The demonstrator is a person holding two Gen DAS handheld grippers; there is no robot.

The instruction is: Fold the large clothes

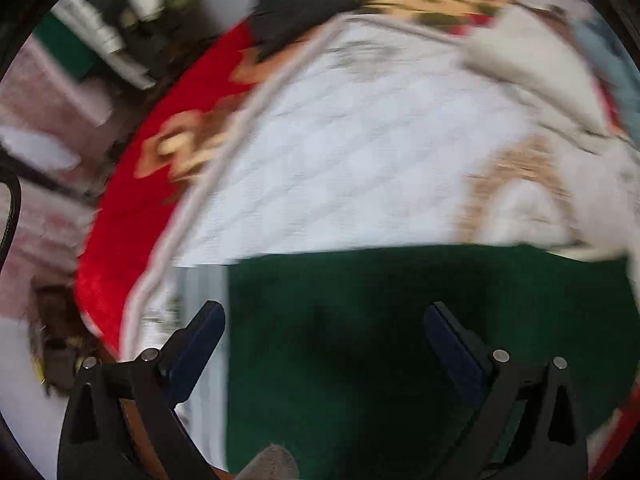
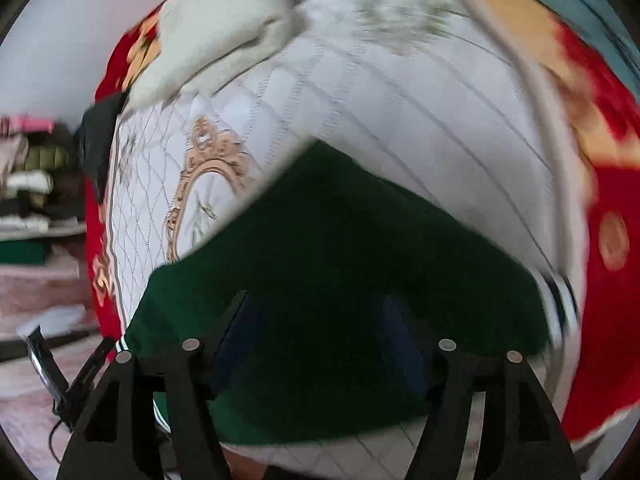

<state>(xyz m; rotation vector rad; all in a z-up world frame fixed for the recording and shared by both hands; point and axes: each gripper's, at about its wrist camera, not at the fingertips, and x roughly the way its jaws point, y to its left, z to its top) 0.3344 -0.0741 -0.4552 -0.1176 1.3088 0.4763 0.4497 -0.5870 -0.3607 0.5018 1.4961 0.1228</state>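
- My left gripper (image 1: 324,344) is spread wide with nothing between the pads; both blue fingertips (image 1: 200,344) hang above the dark green garment (image 1: 400,320), which fills the lower half of that view.
- My right gripper (image 2: 320,340) is parted too — its jaws stand over the same green cloth and, as far as the blur lets me judge, pinch none of it.
- The green garment lies flat on the white quilted cover (image 1: 340,168), its far edge running straight across from about 9 o'clock to 3 o'clock in the left view; a striped cuff or hem (image 2: 560,304) shows at 3 o'clock in the right view.
- A pale folded cloth (image 2: 224,28) sits at 11 o'clock on the quilt, well apart from the green one, and a dark item (image 1: 296,8) lies at 12 o'clock on the red blanket (image 1: 160,160).
- Both pictures are smeared, so I cannot tell whether a fold is already laid.
- To do this step well, I'd take the two corners of one edge level with each other, pinch only the top layer, and carry it over evenly — no dragging the quilt along.
- Risk, I'd say: one side leading, which would skew the fold.
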